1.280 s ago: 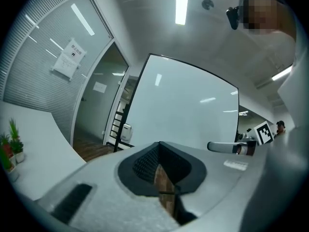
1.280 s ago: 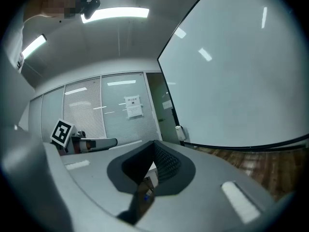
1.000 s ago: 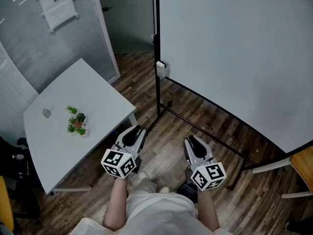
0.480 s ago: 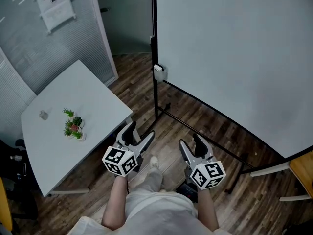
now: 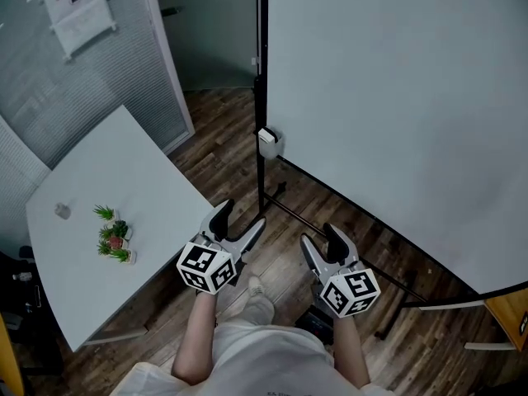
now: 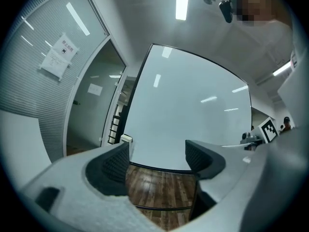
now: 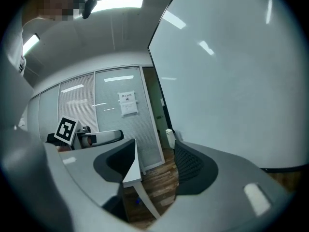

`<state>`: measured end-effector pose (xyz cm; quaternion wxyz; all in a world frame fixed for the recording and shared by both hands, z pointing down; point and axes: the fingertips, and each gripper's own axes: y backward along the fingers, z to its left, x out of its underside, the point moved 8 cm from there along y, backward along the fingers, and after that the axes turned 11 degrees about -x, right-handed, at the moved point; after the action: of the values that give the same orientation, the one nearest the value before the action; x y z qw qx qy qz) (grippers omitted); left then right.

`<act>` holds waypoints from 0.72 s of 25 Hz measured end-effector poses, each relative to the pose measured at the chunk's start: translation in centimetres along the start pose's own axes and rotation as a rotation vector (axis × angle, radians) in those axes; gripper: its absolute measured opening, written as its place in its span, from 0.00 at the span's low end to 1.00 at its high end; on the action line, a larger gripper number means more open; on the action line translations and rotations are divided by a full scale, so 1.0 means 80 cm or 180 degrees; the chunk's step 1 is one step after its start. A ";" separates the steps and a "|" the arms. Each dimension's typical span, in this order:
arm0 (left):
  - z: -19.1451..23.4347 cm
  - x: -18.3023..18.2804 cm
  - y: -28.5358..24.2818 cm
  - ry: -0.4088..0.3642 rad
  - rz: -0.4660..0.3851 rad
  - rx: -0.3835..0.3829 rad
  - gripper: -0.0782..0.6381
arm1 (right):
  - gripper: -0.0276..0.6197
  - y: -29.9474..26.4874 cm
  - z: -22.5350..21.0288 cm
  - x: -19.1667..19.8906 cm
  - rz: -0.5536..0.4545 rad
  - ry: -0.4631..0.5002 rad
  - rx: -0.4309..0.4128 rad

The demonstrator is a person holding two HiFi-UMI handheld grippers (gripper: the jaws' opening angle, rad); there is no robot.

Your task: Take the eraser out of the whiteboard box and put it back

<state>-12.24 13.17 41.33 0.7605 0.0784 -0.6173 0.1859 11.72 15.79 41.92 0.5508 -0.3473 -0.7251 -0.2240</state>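
A small white whiteboard box hangs on the black post at the left edge of the big whiteboard. No eraser shows in any view; the box's inside is hidden. My left gripper and right gripper are held side by side over the wooden floor, well short of the box. Both have just been opening and now stand open with nothing between their jaws. The box appears past the left gripper, and the box also lies beyond the right gripper.
A white table with a small potted plant stands to the left. A glass partition with a paper notice is behind it. The whiteboard's black floor bar runs just ahead of the grippers.
Both grippers went from shut to open. The person has stepped forward, so the whiteboard post and its box now lie closer and lower in the head view.
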 end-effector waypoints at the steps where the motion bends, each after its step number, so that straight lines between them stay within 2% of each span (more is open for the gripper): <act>1: 0.009 -0.003 -0.015 0.0003 0.0009 0.0000 0.61 | 0.44 -0.012 -0.009 -0.005 -0.0008 -0.0012 0.0010; 10: 0.077 -0.018 -0.133 0.0038 0.0114 0.0060 0.59 | 0.44 -0.113 -0.080 -0.028 0.0076 -0.0067 0.0053; 18: 0.123 -0.018 -0.201 -0.0047 0.0189 0.0116 0.58 | 0.43 -0.179 -0.109 -0.030 0.0147 -0.0073 0.0036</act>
<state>-15.35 -5.32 43.93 0.7485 0.0753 -0.6214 0.2190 6.90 -0.43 42.99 0.5494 -0.3634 -0.7245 -0.2032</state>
